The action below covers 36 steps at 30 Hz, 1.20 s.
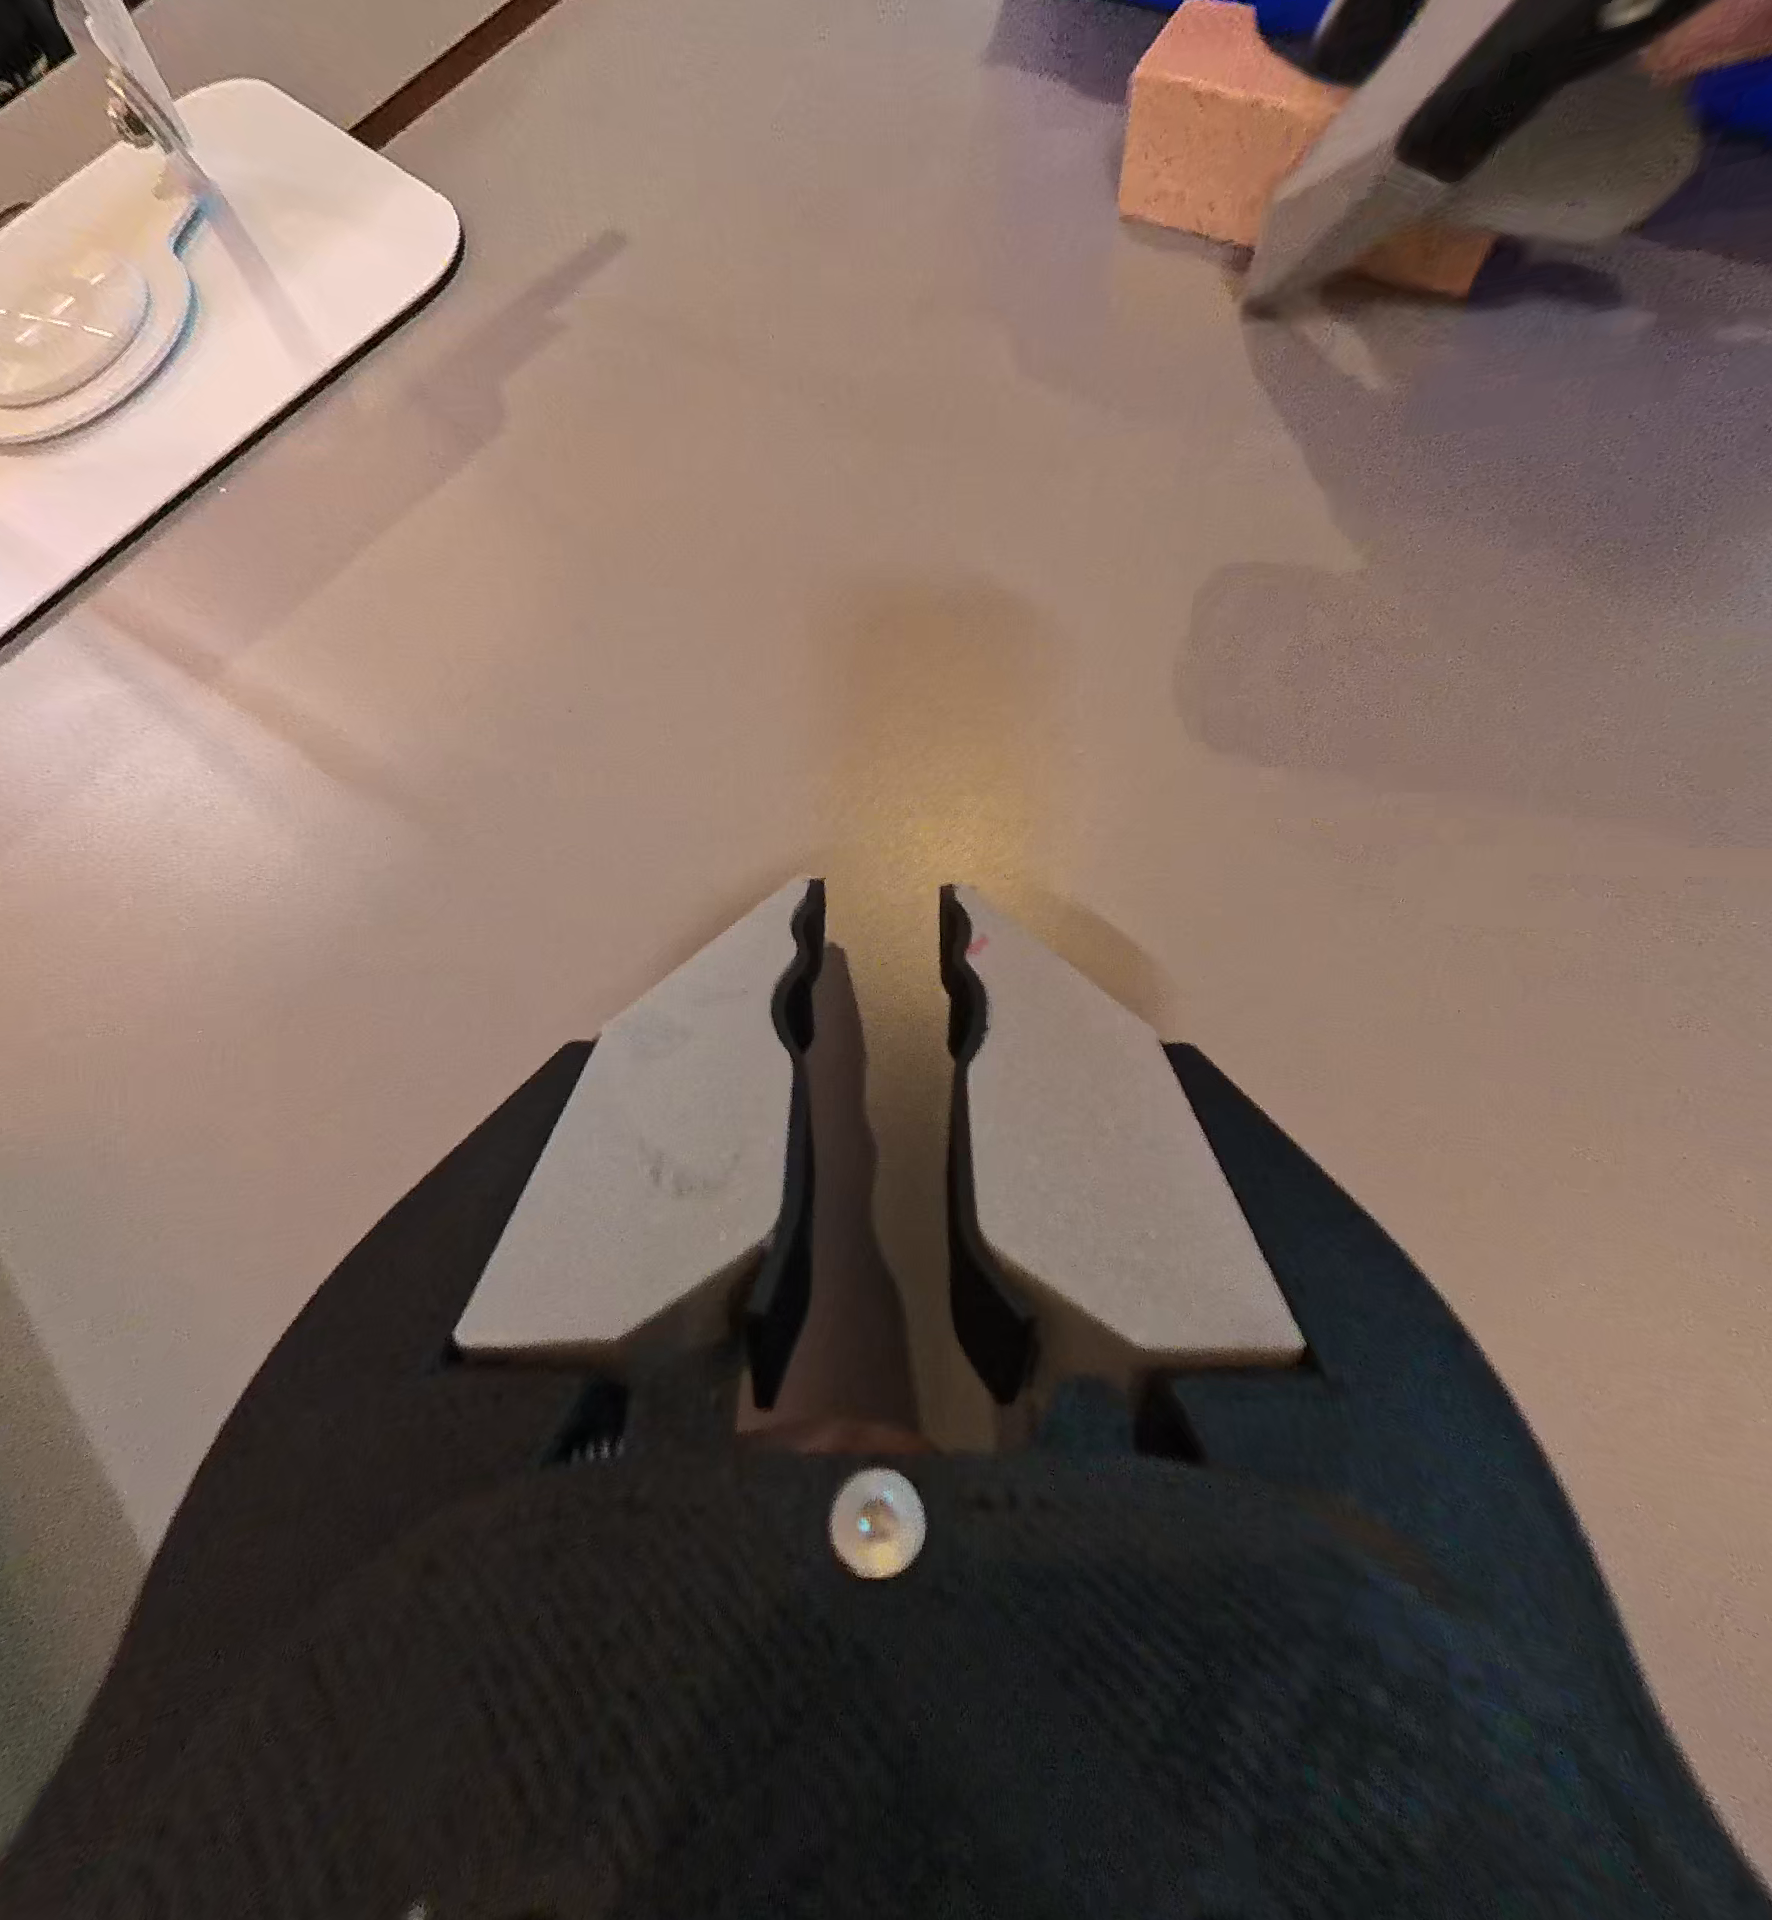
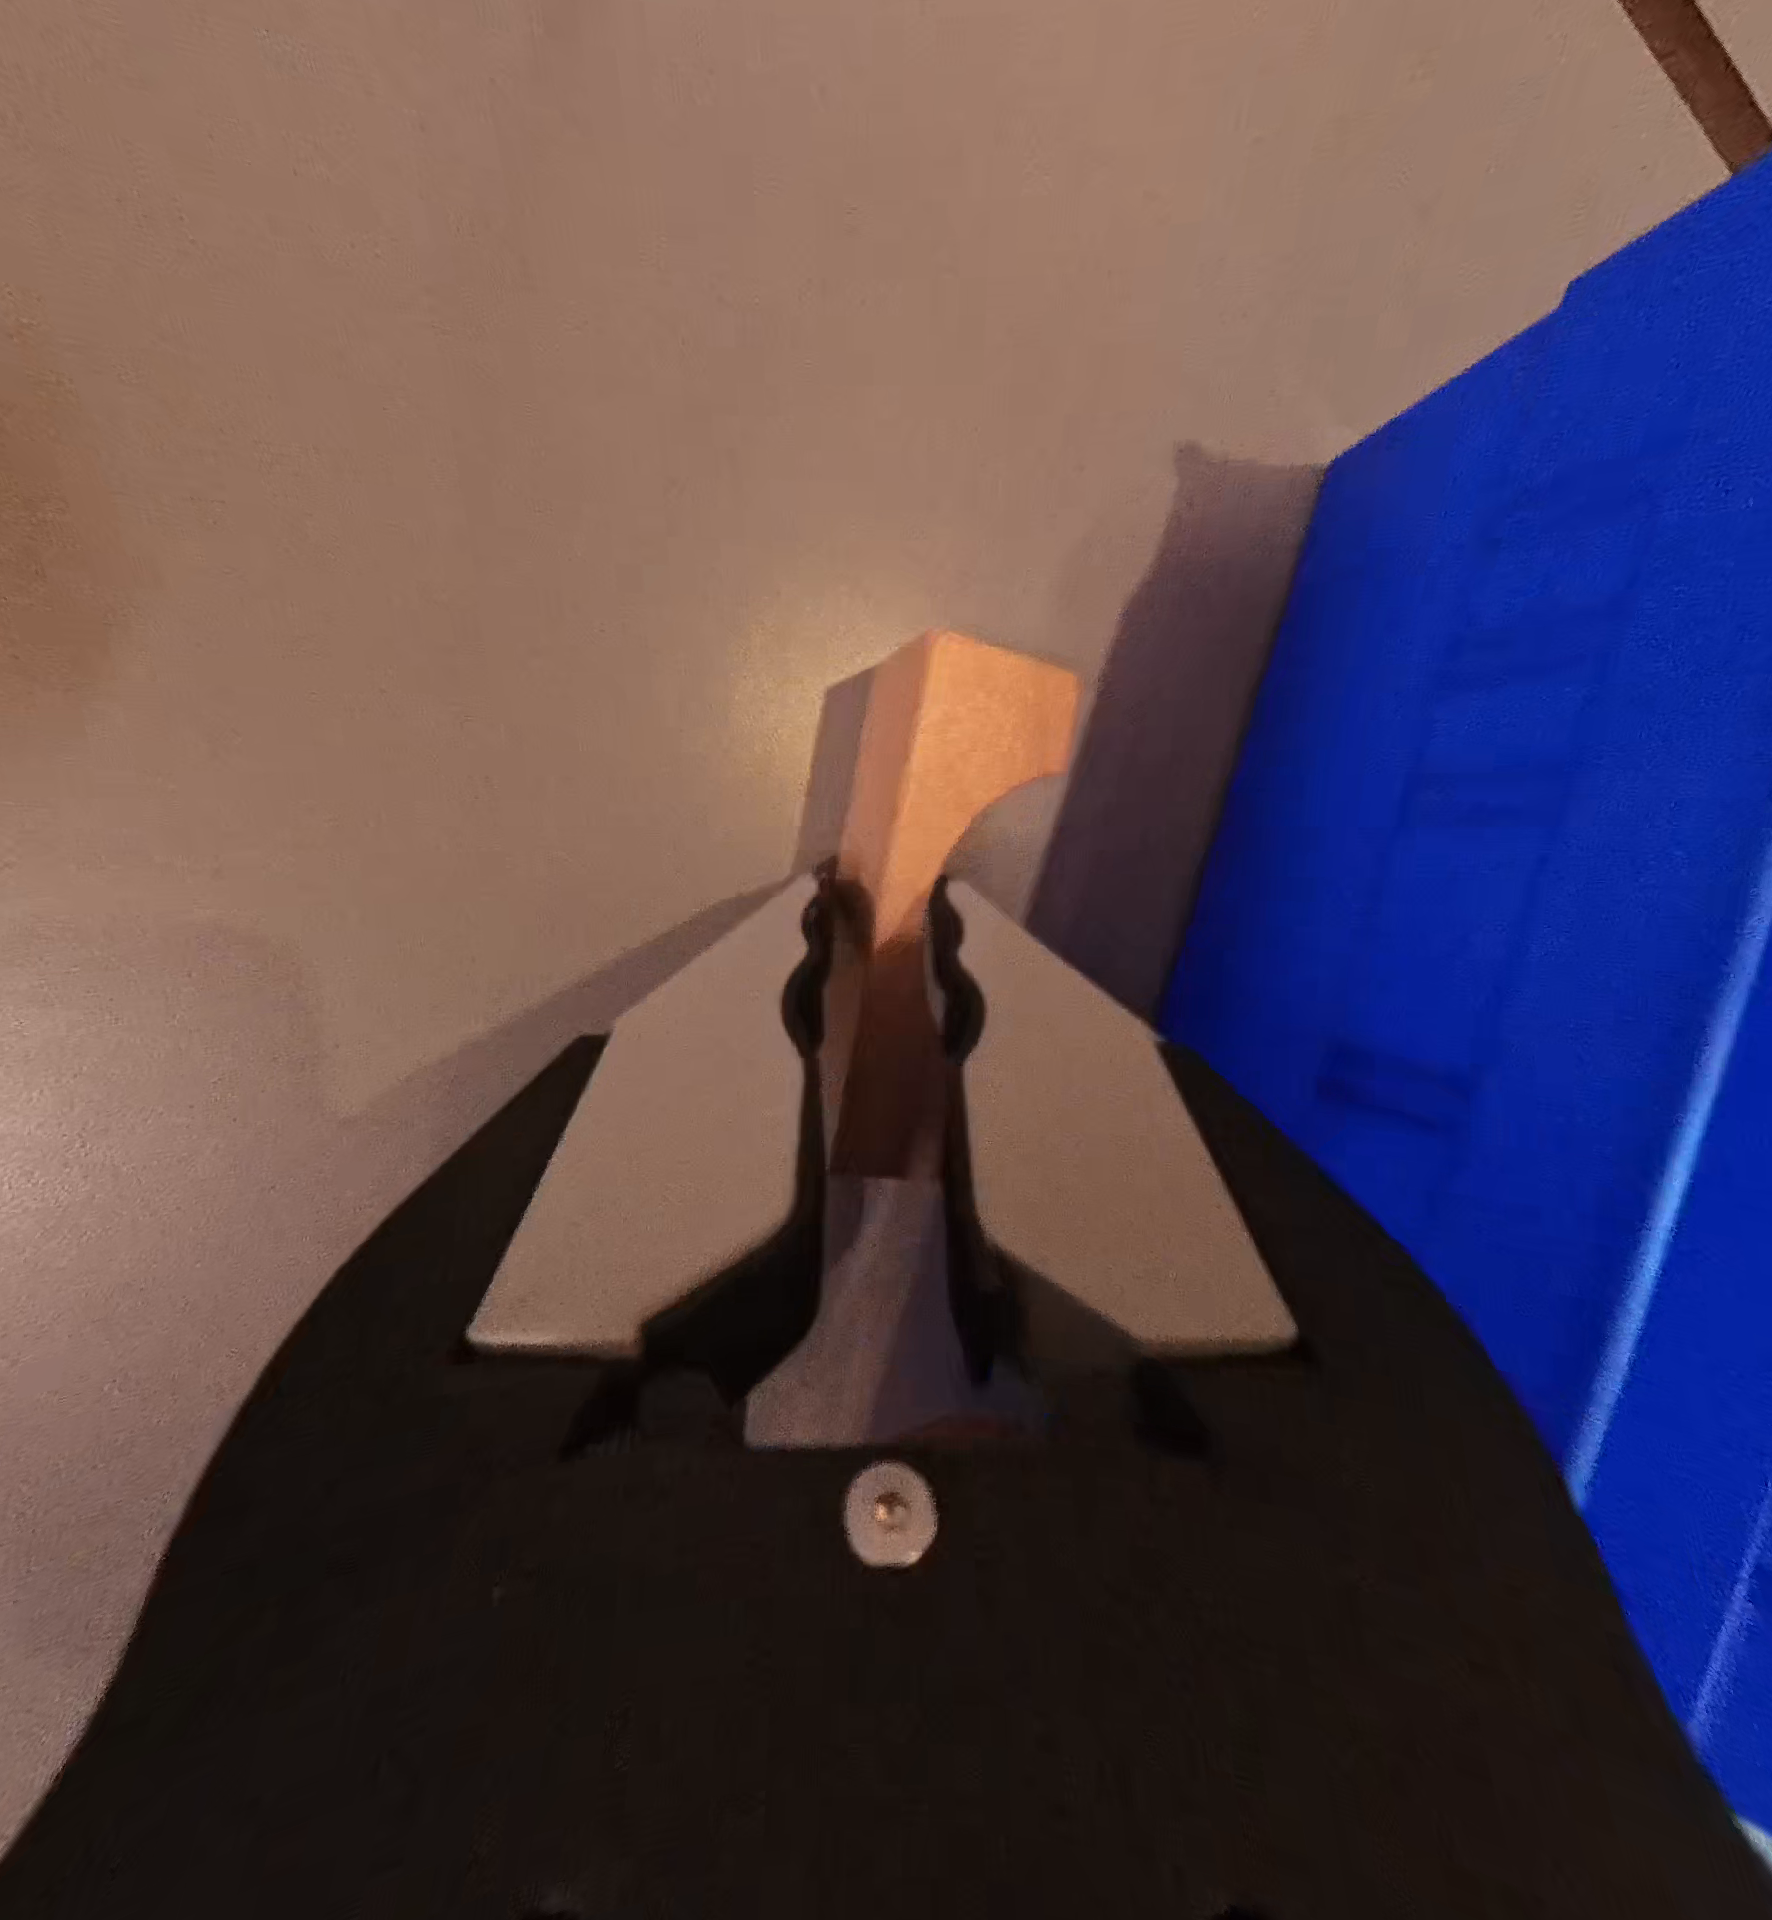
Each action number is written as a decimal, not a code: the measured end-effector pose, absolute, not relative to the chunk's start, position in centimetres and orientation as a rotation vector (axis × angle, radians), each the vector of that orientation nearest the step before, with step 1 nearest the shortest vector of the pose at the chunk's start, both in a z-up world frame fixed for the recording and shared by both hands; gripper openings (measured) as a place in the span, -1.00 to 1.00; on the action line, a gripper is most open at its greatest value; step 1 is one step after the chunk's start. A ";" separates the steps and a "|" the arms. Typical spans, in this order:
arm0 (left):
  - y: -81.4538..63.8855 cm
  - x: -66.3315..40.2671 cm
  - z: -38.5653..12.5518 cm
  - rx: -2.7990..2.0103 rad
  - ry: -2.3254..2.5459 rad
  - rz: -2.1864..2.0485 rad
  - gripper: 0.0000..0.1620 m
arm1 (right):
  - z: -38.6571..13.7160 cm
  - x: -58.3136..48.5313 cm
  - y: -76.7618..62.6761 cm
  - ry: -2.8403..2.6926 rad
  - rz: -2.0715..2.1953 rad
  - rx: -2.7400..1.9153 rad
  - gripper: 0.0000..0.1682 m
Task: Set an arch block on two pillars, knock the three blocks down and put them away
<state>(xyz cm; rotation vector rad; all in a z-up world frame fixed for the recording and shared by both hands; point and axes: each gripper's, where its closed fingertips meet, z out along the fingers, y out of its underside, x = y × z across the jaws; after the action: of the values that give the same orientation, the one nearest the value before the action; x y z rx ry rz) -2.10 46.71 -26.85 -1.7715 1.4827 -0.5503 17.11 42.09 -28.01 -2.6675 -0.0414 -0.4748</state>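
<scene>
Grey desk (image 1: pixel 861 436) all round; my right hand-held gripper (image 2: pixel 882 894) pinches the arch block (image 2: pixel 949 748) beside the blue bin (image 2: pixel 1536 831), left hand-held gripper (image 1: pixel 882 904) slightly spread, empty. Probably stowing: next, lift it into the bin.

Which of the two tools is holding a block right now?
The right tool: the wooden arch block sits clamped between its fingers, beside the blue bin. The left tool has nothing between its fingers, only bare table.

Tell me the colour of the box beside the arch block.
Bright blue plastic box, clearest in the right wrist view.
</scene>
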 end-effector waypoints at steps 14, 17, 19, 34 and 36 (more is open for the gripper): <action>46.7 -1.9 -27.4 -1.782 1.491 -0.526 -0.75 | -11.0 19.8 39.5 0.030 -0.506 -2.136 -0.91; 46.7 -1.9 -27.3 -1.773 1.489 -0.523 -0.74 | -10.5 25.4 37.9 0.173 -0.566 -2.121 -0.91; 46.8 -1.9 -27.4 -1.774 1.488 -0.520 -0.75 | -11.7 28.0 37.0 0.239 -0.578 -2.160 -0.89; 47.0 -2.0 -27.6 -1.771 1.496 -0.475 -0.72 | -11.4 6.4 42.3 -0.213 0.037 -1.785 -0.55; 47.1 -2.0 -27.6 -1.777 1.492 -0.465 -0.69 | -13.5 5.5 43.9 -0.239 -0.017 -1.771 -0.54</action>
<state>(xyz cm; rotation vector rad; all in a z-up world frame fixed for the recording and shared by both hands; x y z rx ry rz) -2.01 47.08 -27.65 -1.7767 1.4917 -0.4654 5.55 43.89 -13.48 -1.7710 -0.2388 -0.0168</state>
